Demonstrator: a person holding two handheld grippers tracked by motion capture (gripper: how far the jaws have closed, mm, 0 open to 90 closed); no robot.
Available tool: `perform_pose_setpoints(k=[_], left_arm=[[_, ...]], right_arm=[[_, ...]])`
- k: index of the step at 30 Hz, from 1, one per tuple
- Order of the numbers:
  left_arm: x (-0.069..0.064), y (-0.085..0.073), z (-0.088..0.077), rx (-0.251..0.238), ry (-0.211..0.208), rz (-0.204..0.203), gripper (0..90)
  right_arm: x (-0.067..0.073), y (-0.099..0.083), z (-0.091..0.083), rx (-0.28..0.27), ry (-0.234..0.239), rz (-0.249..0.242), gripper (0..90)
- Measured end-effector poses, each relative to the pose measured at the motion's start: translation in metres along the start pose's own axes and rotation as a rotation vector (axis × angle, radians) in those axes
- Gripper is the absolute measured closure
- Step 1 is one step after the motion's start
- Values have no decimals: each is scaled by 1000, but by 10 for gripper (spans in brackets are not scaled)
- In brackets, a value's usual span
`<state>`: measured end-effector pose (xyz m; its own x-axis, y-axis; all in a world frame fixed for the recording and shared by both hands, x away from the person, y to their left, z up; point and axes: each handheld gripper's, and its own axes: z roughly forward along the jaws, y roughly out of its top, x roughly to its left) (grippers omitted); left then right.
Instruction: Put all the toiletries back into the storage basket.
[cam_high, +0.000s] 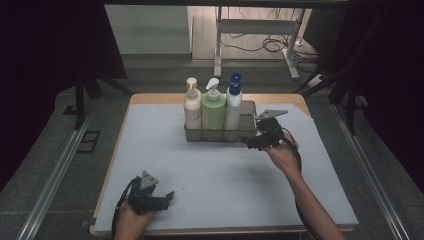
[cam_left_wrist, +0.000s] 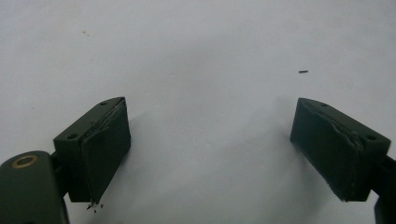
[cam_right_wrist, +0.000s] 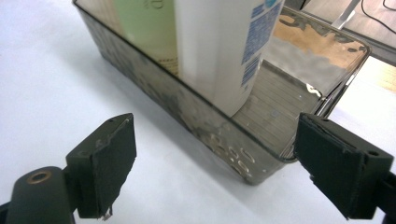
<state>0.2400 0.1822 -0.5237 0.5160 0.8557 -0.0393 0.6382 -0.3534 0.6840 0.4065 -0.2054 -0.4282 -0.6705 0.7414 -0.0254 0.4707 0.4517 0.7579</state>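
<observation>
Smoky clear plastic bin (cam_high: 248, 116) at upper centre of the high view holds three bottles: cream (cam_high: 192, 105), green (cam_high: 213, 107), white blue-capped (cam_high: 233, 102). Two grippers: right gripper (cam_high: 252, 141) beside it, left gripper (cam_high: 167, 196) lower left, both spread wide, empty.
</observation>
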Motion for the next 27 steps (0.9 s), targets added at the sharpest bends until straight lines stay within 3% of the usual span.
perform_pose_setpoints(k=[9, 19, 27], left_arm=[[0, 0, 0, 0, 0, 0, 120], [0, 0, 0, 0, 0, 0, 120], [0, 0, 0, 0, 1, 1, 120]], right_arm=[[8, -10, -14, 31, 38, -38, 0], [15, -28, -34, 50, 24, -72, 0], [16, -47, -52, 43, 17, -53, 0]])
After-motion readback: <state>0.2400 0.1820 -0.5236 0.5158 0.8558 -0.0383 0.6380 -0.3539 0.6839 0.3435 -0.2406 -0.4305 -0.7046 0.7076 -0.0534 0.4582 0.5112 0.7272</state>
